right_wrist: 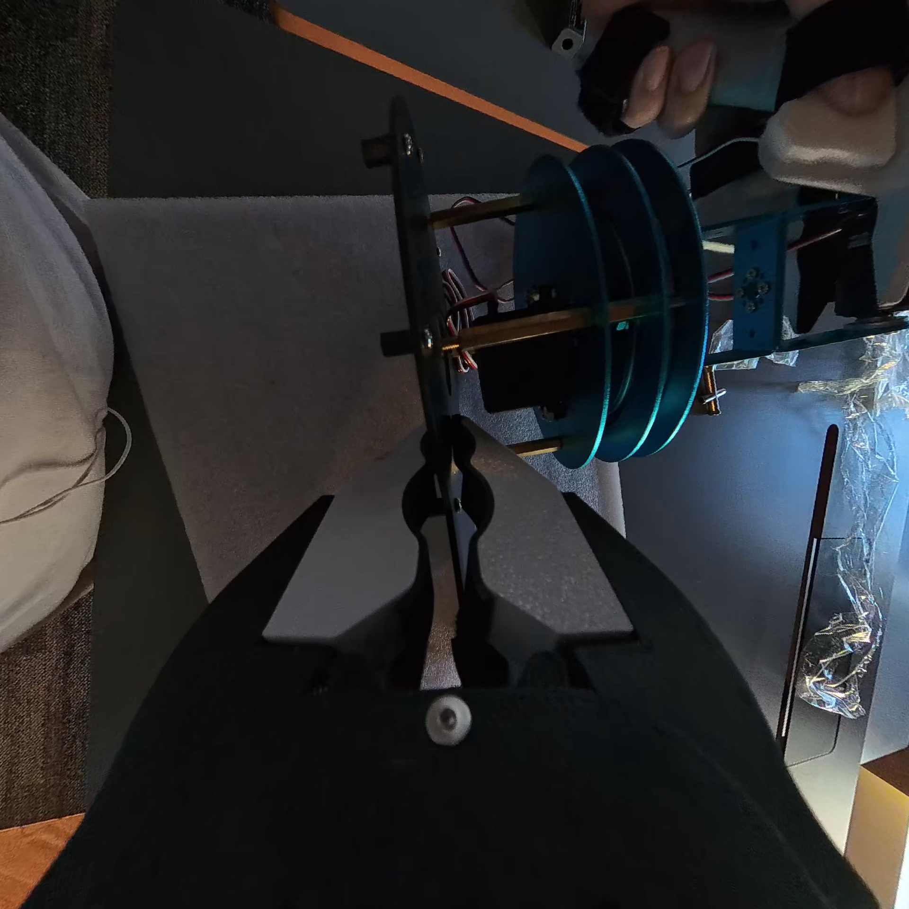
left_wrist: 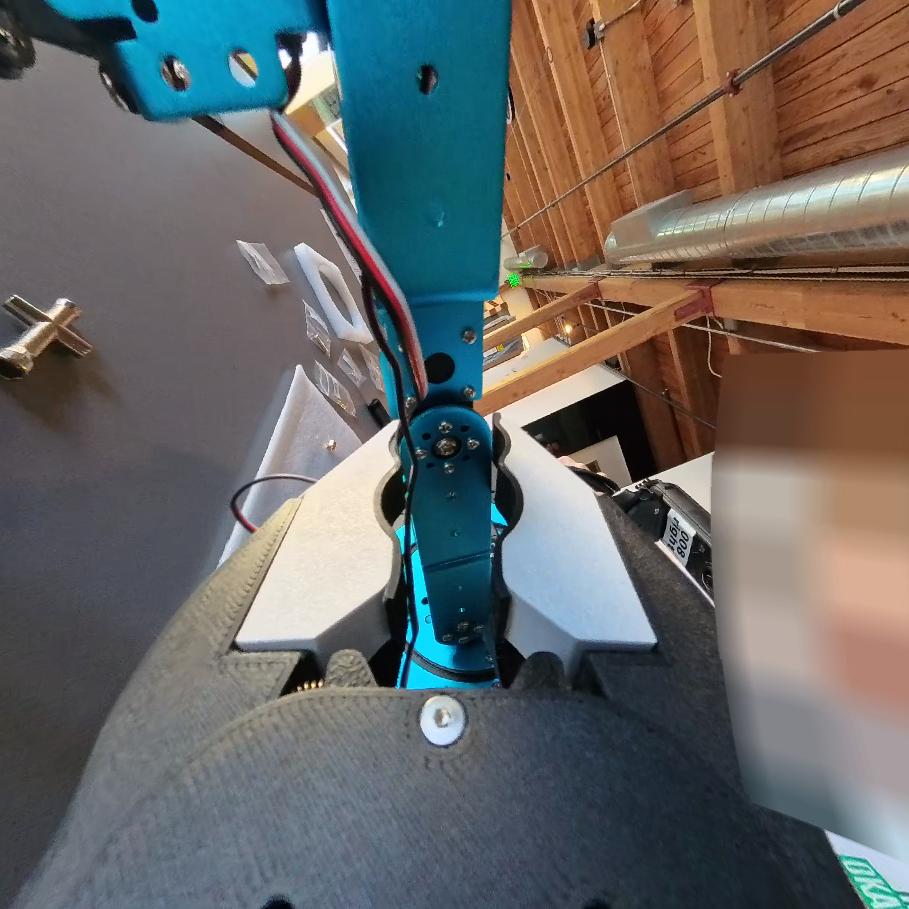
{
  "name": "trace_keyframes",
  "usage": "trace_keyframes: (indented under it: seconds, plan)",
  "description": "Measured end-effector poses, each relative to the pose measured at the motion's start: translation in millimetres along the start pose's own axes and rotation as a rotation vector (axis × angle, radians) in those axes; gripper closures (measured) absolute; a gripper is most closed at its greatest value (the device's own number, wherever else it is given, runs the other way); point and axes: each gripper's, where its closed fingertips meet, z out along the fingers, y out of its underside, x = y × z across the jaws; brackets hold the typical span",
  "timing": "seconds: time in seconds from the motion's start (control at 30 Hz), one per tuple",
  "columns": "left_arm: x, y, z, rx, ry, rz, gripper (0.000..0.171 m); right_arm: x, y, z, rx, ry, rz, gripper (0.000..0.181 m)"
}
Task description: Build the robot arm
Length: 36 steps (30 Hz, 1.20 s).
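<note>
Both grippers hold parts of one blue metal arm kit.

In the left wrist view, the left gripper (left_wrist: 445,497) is clenched on the blue arm (left_wrist: 428,196), which runs up the frame centre; a metal cross key (left_wrist: 42,337) lies at the left edge on the dark table (left_wrist: 123,221). In the right wrist view, the right gripper (right_wrist: 445,497) grasps the thin black plate (right_wrist: 418,275); blue discs (right_wrist: 634,300) stand at its right, and a gloved hand (right_wrist: 654,69) is at the upper right.

Both wrist views look close along their jaws, sharing the blue arm kit (left_wrist: 428,196).
</note>
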Motion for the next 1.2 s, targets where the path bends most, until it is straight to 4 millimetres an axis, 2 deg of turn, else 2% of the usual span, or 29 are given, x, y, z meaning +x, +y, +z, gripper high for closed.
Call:
trace_keyframes:
  seconds: [0.3, 0.53, 0.67, 0.8, 0.9, 0.97, 1.07, 1.2]
  plan:
    - [-1, -2, -5, 0.014, 0.014, -0.001, 0.137, 0, 0, 0, 0.001, 0.002, -0.004, 0.181]
    - [-1, -2, -19, 0.074, 0.032, 0.026, 0.133, 0, 0, 0, -0.011, -0.003, -0.015, 0.181]
    - [6, -1, -36, 0.101, 0.005, 0.094, 0.127, 0, 0, 0, -0.010, -0.006, -0.015, 0.181]
    - [12, 7, -69, 0.123, -0.122, 0.230, 0.124, 0, 1, 0, -0.015, -0.010, -0.015, 0.181]
    - [30, 19, -93, 0.174, -0.174, 0.390, 0.123, 0, 1, 0, -0.015, -0.013, -0.014, 0.181]
    - [46, 32, -100, 0.187, -0.150, 0.442, 0.124, 0, 1, 0, -0.011, -0.013, -0.015, 0.181]
    - [78, 60, -96, 0.181, -0.068, 0.557, 0.126, 0, 1, 0, -0.011, -0.018, -0.016, 0.181]
    - [114, 109, -75, 0.114, -0.098, 0.843, 0.138, 1, 1, 0, -0.012, -0.026, -0.021, 0.181]
